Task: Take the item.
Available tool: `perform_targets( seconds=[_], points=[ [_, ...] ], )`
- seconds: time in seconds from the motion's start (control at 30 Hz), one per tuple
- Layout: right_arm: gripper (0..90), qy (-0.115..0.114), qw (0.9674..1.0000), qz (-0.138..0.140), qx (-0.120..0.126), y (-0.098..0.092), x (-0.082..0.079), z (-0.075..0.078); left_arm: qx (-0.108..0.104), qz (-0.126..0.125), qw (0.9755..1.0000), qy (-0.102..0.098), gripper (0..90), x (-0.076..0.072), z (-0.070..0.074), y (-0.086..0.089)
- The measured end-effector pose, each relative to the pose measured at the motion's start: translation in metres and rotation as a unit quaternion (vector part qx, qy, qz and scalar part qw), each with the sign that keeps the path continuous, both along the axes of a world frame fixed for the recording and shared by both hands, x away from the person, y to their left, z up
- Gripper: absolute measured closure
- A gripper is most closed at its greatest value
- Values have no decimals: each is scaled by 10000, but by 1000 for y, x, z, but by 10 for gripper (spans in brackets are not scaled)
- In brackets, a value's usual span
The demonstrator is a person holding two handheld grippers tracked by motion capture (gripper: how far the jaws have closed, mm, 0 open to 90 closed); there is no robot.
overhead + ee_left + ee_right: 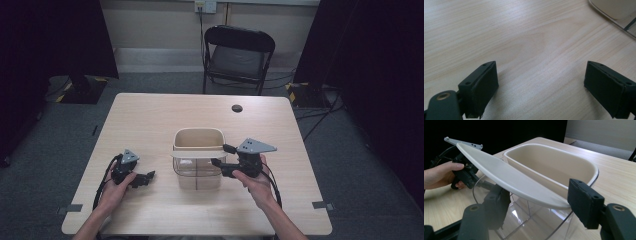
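On the pale wooden table [150,120], the right gripper [537,202] loosely straddled the cream plastic lid [506,177], which could slip off the clear plastic bin [197,175], while the left gripper [541,87] gaped empty.

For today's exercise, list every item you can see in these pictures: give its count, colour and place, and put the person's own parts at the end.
Table: one, light wood, centre of the room.
Clear container: one, see-through plastic, middle of the table.
Cream insert: one, cream, seated in the container's far half.
Cream lid: one, cream, tilted over the container's near half, between the right gripper's jaws.
Round cap: one, dark, set in the tabletop's far edge.
Folding chair: one, black, beyond the table.
Wall socket: one, pale, on the wall behind the chair.
Left gripper: one, black, jaws wide apart over bare table.
Right gripper: one, black, at the lid's edge.
Hands: two, left hand, right hand, near table edge.
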State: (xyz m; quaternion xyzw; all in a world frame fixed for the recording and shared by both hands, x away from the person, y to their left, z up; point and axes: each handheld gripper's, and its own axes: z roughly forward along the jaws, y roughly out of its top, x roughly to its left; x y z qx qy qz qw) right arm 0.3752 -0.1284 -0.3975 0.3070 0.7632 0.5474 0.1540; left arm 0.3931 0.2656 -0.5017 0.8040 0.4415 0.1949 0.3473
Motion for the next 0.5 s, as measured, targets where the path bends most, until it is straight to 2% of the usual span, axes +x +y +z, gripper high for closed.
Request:
perform_targets(
  seconds=[0.5],
  points=[
    [376,54,9999,44,102,0,2,2,-5,20,10000,-2,114,0,0,0]
  ],
)
